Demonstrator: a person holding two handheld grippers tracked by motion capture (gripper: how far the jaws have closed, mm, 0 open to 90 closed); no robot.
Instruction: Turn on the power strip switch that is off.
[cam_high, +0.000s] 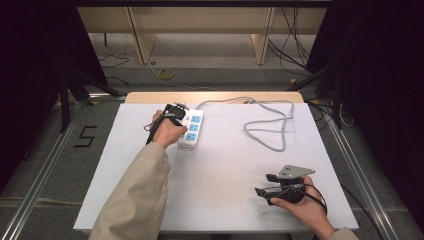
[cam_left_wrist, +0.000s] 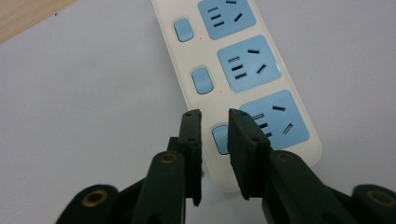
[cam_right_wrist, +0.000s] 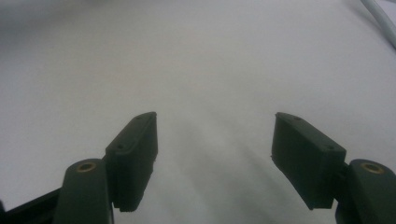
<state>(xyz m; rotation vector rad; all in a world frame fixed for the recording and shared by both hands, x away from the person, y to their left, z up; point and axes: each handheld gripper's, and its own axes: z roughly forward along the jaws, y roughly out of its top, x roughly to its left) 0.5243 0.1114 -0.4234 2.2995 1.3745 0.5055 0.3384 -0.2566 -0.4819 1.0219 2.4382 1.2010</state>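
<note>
A white power strip (cam_high: 191, 129) with blue sockets and blue rocker switches lies at the back left of the white table (cam_high: 225, 200). Its grey cable (cam_high: 272, 125) loops off to the right. My left gripper (cam_high: 177, 116) hangs over the strip's left side, pointing down. In the left gripper view the strip (cam_left_wrist: 243, 70) runs away from me, and my left gripper (cam_left_wrist: 215, 114) has its jaws a narrow gap apart just above the nearest switch (cam_left_wrist: 219, 137). Nothing is pinched between them. My right gripper (cam_high: 264, 184) rests near the front right with its jaws wide, and my right gripper (cam_right_wrist: 215, 121) holds nothing.
The cable (cam_right_wrist: 380, 16) crosses the top right corner of the right gripper view. A wooden strip (cam_high: 215, 96) borders the table's far edge. Metal rails (cam_high: 360, 180) and black stands flank the table on both sides, with loose cables on the floor behind.
</note>
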